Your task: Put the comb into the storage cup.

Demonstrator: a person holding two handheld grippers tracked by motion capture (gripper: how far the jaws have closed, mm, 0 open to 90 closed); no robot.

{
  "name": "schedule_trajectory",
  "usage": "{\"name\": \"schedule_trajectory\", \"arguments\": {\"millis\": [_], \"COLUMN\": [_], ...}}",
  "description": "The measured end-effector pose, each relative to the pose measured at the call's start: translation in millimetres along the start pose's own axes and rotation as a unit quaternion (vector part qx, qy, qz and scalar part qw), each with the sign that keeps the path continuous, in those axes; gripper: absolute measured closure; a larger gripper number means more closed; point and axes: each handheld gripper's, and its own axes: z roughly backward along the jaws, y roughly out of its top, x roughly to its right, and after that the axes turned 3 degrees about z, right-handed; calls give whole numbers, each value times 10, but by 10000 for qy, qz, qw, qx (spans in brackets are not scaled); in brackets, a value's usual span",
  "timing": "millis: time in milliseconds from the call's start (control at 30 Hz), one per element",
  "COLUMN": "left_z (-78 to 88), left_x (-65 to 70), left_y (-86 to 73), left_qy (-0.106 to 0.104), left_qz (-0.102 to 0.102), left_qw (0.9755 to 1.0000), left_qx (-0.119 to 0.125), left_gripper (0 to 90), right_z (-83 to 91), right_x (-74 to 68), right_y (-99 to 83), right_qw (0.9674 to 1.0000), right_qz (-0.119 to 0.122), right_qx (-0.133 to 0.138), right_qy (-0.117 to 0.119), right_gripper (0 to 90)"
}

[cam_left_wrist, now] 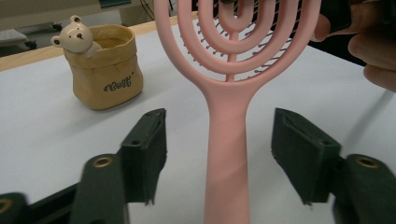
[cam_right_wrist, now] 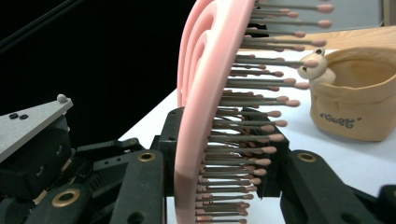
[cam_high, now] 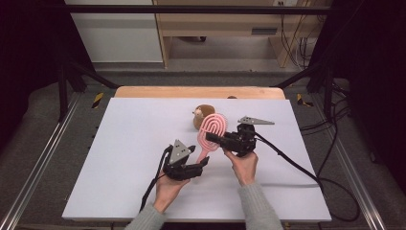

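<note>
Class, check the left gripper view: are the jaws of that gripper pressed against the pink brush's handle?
No: the left gripper stands open, with a clear gap between each jaw and the handle of the pink brush.

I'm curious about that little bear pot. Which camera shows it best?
The left gripper view: the bear pot stands whole and sharp there. The right gripper view cuts it at the edge behind the hairbrush; the high view shows it small, partly hidden.

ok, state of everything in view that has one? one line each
hairbrush: pink, lifted off the table, right jaws clamped on its head, handle between the left jaws
left gripper: open, jaws apart on either side of the handle, no contact
right gripper: shut on the hairbrush head
bear pot: upright on the table, open-topped, untouched
table: white top, the pot standing on it
</note>
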Motion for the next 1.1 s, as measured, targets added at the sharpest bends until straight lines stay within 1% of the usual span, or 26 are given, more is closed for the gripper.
{"name": "schedule_trajectory", "arguments": {"millis": [33,67,133,200,233,300,433,633,700,767,867,1000,1100], "left_z": [6,13,23,27,31,43,90,213,245,281,337,402,451], "left_x": [-8,-20,-46,-71,-79,-98,-140,-232,-263,-300,-378,-471,-545], "left_y": [6,15,31,50,58,76,112,150,152,145,122,75,29], "left_qy": [-12,-73,-240,-390,-407,-433,-534,-490,-499,-442,-428,-354,-294], "left_qz": [-19,-11,47,14,-6,-63,-111,-164,-196,-240,-166,-176,-129], "left_qw": [10000,10000,9997,9992,9992,9990,9985,9984,9984,9986,9988,9991,9994], "left_qx": [-1,7,25,40,46,52,86,229,193,164,143,128,124], "left_gripper": [297,276,233,178,138,89,45,41,33,30,30,30,30], "right_z": [3,9,22,30,37,41,58,112,130,142,154,177,214], "right_x": [4,3,3,7,2,3,0,3,2,7,11,22,31], "right_y": [5,10,20,26,28,31,45,90,105,115,129,160,191], "right_qw": [10000,10000,10000,9999,9999,9998,9998,9995,9994,9991,9989,9987,9983], "right_qz": [21,16,31,74,74,98,106,148,157,199,198,230,261], "right_qx": [12,21,22,35,30,42,75,150,172,198,212,255,277], "right_qy": [-10,-22,-70,-112,-143,-153,-167,-244,-269,-307,-362,-385,-448], "right_gripper": [634,634,634,634,634,634,634,633,633,633,633,633,633]}}
